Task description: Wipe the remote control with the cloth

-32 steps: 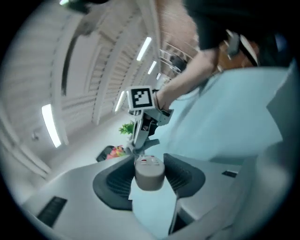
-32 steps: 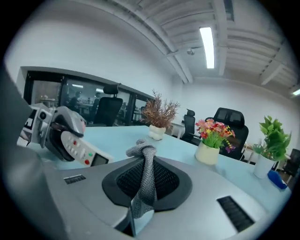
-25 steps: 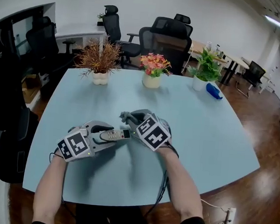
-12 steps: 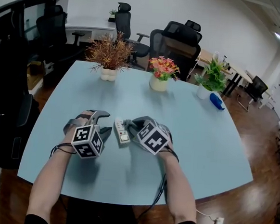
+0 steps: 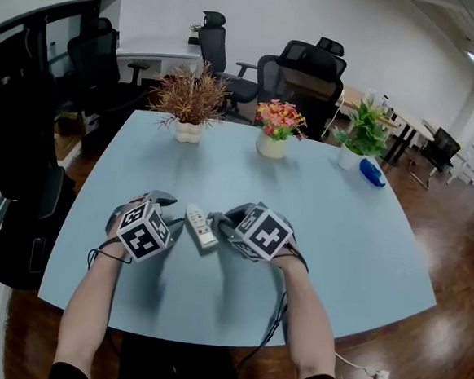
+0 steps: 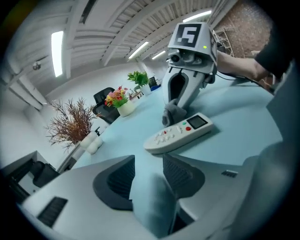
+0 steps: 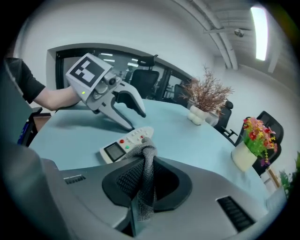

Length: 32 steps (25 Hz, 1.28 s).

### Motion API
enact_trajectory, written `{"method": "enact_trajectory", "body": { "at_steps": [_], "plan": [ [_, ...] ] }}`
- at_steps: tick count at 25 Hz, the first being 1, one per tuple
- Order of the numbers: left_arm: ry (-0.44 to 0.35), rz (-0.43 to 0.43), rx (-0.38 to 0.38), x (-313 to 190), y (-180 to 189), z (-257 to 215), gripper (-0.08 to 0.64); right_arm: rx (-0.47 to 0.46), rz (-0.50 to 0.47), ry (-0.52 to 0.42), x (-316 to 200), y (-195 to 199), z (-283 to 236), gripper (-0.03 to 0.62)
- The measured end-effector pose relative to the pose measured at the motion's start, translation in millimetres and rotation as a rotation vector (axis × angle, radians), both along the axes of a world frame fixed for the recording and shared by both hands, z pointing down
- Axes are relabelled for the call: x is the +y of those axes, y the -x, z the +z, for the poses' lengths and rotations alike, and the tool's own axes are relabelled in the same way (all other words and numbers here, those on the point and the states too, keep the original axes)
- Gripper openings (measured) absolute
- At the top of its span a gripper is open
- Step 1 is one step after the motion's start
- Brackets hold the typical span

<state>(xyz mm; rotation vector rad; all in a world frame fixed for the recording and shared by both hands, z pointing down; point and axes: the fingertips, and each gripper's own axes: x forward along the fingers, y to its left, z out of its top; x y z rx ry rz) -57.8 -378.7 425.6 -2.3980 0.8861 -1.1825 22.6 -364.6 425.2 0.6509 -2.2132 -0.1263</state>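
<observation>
The white remote control (image 5: 200, 225) lies flat on the pale blue table (image 5: 340, 234), between my two grippers. My left gripper (image 5: 170, 210) stands just left of it, apart from it; its jaws are closing and nothing is between them (image 6: 147, 171). In the left gripper view the remote (image 6: 178, 133) lies ahead of the jaws. My right gripper (image 5: 220, 222) is shut on a grey cloth (image 7: 143, 178), whose bunched end rests at the remote's (image 7: 125, 143) near right side. The left gripper (image 7: 125, 112) also shows beyond the remote in the right gripper view.
Along the table's far edge stand a dried plant in a white pot (image 5: 189, 107), a flower pot (image 5: 274, 130), a green plant (image 5: 360, 133) and a blue object (image 5: 371, 172). Office chairs (image 5: 304, 67) stand behind the table. The table's near edge is close to my forearms.
The left gripper held the remote above the table, then set it down and let go. It has drawn off to the left. The remote now lies lengthwise; the cloth stays at its side.
</observation>
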Motion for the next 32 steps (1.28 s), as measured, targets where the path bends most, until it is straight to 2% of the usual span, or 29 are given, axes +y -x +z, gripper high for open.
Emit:
{"method": "enact_trajectory", "body": {
  "at_steps": [3, 5, 9, 12, 14, 15, 17, 19, 22, 23, 25, 27, 28, 30, 32],
  "plan": [
    [0.003, -0.014, 0.041, -6, -18, -2, 0.184, 0.023, -0.100, 0.057, 28, 12, 8, 0.026],
    [-0.015, -0.039, 0.056, -16, -24, -5, 0.187, 0.005, -0.118, 0.063, 34, 15, 6, 0.026],
    [-0.002, -0.100, 0.084, -15, -12, -19, 0.196, -0.048, 0.028, -0.049, 9, -12, -21, 0.026],
    [0.094, -0.093, 0.227, 9, -17, -36, 0.210, -0.120, 0.146, -0.163, -12, -38, -51, 0.026],
    [0.181, -0.062, 0.311, 30, -35, -38, 0.234, -0.168, 0.180, -0.211, -18, -46, -64, 0.026],
    [0.218, -0.059, 0.309, 39, -44, -32, 0.279, -0.187, 0.184, -0.228, -18, -47, -69, 0.026],
    [0.256, -0.086, 0.234, 47, -56, -9, 0.349, -0.210, 0.192, -0.253, -18, -48, -75, 0.026],
    [0.268, -0.131, 0.201, 45, -58, 3, 0.365, -0.222, 0.184, -0.271, -16, -45, -79, 0.026],
    [0.326, -0.157, 0.240, 40, -56, 6, 0.364, -0.234, 0.160, -0.292, -11, -36, -83, 0.026],
    [0.359, -0.145, 0.254, 40, -55, 8, 0.357, -0.238, 0.153, -0.296, -10, -33, -83, 0.026],
    [0.406, -0.099, 0.269, 43, -56, 12, 0.288, -0.250, 0.143, -0.297, -8, -28, -85, 0.026],
    [0.413, -0.053, 0.262, 44, -57, 11, 0.232, -0.274, 0.131, -0.291, -7, -22, -88, 0.026],
    [0.409, -0.036, 0.255, 44, -58, 10, 0.195, -0.290, 0.125, -0.286, -7, -18, -89, 0.026],
    [0.379, -0.018, 0.247, 41, -57, 8, 0.183, -0.331, 0.116, -0.265, -7, -11, -89, 0.026],
    [0.299, -0.025, 0.235, 33, -53, 8, 0.178, -0.390, 0.107, -0.228, -8, -4, -86, 0.026]
  ]
}}
